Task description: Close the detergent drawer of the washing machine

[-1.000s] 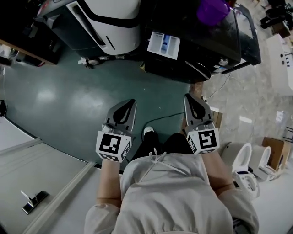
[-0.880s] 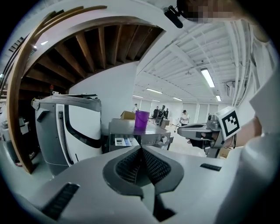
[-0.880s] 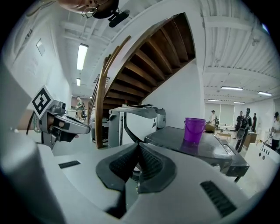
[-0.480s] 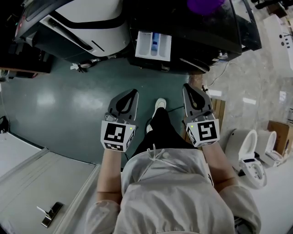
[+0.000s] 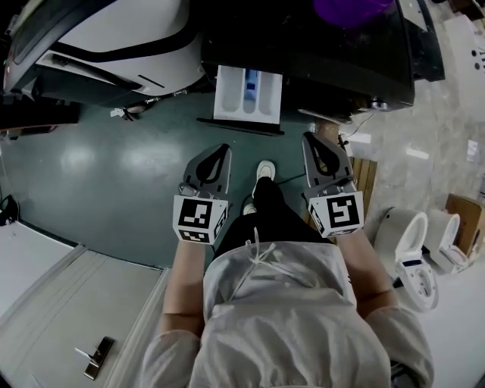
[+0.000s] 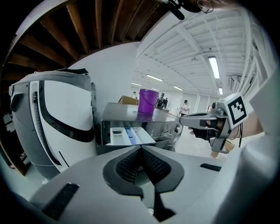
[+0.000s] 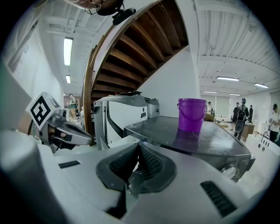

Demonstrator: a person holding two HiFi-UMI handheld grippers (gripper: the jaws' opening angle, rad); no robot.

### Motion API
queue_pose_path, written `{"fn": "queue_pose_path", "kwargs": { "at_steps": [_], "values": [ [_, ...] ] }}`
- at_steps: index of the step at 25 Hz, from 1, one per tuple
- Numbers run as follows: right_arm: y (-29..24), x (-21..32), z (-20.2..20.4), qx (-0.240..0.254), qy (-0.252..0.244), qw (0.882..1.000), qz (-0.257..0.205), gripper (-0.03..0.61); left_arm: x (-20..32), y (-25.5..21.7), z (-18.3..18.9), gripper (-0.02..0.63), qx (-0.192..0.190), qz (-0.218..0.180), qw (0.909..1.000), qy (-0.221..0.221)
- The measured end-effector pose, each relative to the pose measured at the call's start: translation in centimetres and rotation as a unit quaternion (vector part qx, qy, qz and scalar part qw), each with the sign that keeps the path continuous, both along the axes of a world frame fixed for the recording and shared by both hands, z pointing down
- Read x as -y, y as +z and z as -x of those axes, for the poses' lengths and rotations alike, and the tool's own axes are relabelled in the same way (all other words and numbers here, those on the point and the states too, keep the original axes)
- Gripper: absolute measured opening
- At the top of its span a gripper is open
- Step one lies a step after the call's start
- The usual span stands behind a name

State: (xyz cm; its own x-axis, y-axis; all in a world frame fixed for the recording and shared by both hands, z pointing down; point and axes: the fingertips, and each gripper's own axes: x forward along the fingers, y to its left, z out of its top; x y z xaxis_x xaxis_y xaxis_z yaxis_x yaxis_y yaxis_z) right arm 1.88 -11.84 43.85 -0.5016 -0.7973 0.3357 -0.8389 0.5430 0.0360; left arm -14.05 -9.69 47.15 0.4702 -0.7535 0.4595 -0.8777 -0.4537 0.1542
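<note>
Both grippers are held low and level, fingers pressed together on nothing: left gripper, right gripper. Ahead of the fingers and between the two pairs, well apart from them, the drawer stands pulled out of the washing machine. Farther on, a purple bucket sits on the machine's top. Best approach, I'd judge: meet the drawer's front squarely with joined tips and push straight in. Against half a second ago, the drawer lies nearer the fingers.

No legible text, brand, number or sign in any view — the only markings are black-and-white square code patterns on the marker cube of the left hand-held gripper and of the right hand-held gripper — without letters or digits.
</note>
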Motion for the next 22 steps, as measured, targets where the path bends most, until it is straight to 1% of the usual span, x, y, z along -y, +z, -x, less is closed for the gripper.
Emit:
{"fn": "queue_pose_path", "kwargs": {
  "at_steps": [4,8,11,15,22],
  "values": [
    [1.9,2.0,0.1,-0.009,-0.007,1.000,0.008,0.005,1.8,2.9,-0.2,0.020,-0.006,0.018,0.9998,-0.006],
    [3.0,3.5,-0.1,-0.006,-0.005,1.000,0.014,0.005,3.2,4.9,0.3,0.020,-0.007,0.028,0.9993,-0.025],
    [3.4,4.1,-0.3,-0.006,-0.006,1.000,0.016,0.005,4.0,5.4,0.4,0.020,-0.013,0.033,0.9988,-0.032],
    [3.6,4.5,-0.4,-0.006,-0.008,1.000,0.020,0.005,4.2,5.5,0.4,0.020,-0.025,0.037,0.9987,-0.023],
    [3.6,5.6,0.1,-0.008,-0.006,1.000,0.021,0.005,6.3,5.3,0.5,0.019,-0.022,0.035,0.9987,-0.031]
  ]
}}
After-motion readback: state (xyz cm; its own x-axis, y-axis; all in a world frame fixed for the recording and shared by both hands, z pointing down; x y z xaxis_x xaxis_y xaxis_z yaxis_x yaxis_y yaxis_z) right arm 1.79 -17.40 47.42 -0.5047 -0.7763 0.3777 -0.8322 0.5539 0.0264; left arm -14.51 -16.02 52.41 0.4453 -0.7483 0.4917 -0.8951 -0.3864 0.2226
